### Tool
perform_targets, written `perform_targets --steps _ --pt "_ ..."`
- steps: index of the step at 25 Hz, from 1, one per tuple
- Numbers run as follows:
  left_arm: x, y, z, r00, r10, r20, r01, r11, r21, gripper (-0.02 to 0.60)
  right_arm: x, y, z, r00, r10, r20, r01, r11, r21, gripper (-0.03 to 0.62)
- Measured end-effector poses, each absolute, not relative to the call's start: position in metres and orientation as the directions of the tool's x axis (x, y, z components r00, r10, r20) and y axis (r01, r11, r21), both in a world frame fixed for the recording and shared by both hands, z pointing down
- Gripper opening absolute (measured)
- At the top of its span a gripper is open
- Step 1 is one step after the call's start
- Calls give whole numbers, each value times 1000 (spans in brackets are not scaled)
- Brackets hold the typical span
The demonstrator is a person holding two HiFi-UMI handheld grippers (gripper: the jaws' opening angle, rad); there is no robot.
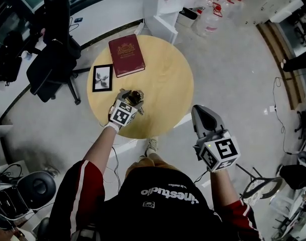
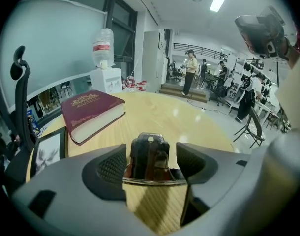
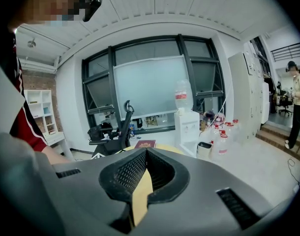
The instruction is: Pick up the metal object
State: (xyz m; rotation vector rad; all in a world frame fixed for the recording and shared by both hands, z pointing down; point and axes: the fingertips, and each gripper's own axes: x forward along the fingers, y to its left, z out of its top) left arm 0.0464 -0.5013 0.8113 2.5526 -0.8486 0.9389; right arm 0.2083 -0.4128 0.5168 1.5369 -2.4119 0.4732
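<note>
A dark shiny metal object [image 1: 138, 95] [image 2: 149, 151] stands upright on the round wooden table [image 1: 168, 79], near its front edge. My left gripper [image 1: 131, 100] [image 2: 151, 164] is low over the table with its jaws on either side of the object. The jaws are open, and a gap shows beside the right pad [image 2: 192, 161]. My right gripper [image 1: 198, 110] [image 3: 146, 154] is held off the table's front right edge, above the floor. It is shut and holds nothing.
A maroon book [image 1: 126, 54] [image 2: 91, 109] and a framed picture [image 1: 102, 78] [image 2: 46, 151] lie on the far left of the table. A black office chair [image 1: 52, 64] stands left of it. Water bottles [image 1: 210, 14] and a white cabinet stand beyond.
</note>
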Motion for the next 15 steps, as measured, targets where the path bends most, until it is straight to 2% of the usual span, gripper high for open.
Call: perform_targets --steps 15 --pt "56 -509 839 561 -394 728 -619 -783 53 302 231 -414 529 -371 -830 416 -928 352 -124 29"
